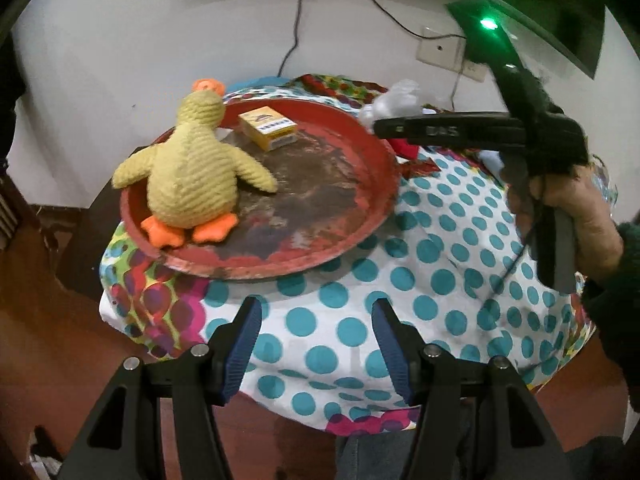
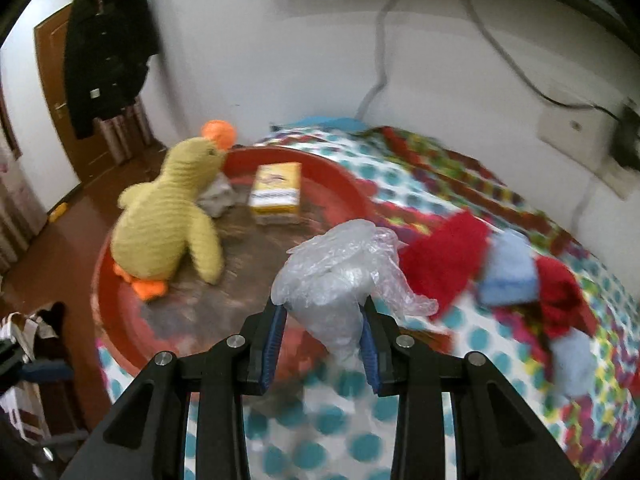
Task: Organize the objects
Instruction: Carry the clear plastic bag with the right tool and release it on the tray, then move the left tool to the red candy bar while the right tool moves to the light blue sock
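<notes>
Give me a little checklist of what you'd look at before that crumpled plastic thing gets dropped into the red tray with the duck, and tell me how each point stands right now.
1. Right gripper shut on the clear plastic glove: ok.
2. Glove over the red tray: cannot tell; it shows in front of the tray's near side, but the picture is blurred.
3. Free room in the tray: ok; the bare middle lies open beside the plush duck and the yellow box.
4. Left gripper out of the way: ok; open, empty, over the dotted cloth, short of the tray.
5. Things left on the cloth: not ok; red cloths and a blue cloth lie outside the tray.
</notes>
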Available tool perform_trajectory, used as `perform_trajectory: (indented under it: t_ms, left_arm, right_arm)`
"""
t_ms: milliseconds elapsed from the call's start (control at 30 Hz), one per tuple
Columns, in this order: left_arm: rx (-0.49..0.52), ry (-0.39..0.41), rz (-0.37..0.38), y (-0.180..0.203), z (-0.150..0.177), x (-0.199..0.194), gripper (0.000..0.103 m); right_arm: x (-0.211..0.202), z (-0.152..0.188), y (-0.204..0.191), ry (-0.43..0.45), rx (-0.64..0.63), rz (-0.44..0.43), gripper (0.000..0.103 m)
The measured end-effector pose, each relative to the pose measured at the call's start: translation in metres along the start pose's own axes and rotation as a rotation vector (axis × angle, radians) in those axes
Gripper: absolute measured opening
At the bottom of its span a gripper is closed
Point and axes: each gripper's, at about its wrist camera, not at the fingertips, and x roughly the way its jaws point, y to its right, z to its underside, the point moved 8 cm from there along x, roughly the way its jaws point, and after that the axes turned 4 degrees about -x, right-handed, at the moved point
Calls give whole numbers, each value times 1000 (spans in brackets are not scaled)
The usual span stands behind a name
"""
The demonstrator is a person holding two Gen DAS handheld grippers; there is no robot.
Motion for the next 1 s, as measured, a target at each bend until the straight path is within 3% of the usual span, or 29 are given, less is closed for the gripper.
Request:
perform_trajectory:
  t_ms: [200, 467, 533, 633, 833, 1000]
  left_arm:
    - [-36, 6, -2, -17, 0, -6, 59]
    - [-80, -24, -11, -37, 6, -1, 59]
    - [-97, -22, -12, -39, 5, 0, 59]
    - [-100, -28, -1, -37, 4, 3, 59]
    - [-51, -48, 16, -15, 4, 12, 59]
    - [19, -50, 49, 16, -1, 19, 59]
  right_arm:
    - [47, -28, -35, -46, -19, -36, 33]
    - [94, -31, -34, -159, -4, -32, 35]
    - [98, -27, -29, -177, -10, -1, 48]
    - [87, -25, -21, -142, 3, 5, 55]
    - [38, -11, 11, -50, 49, 19, 58]
    - [-2, 27, 75, -23, 108, 131, 59]
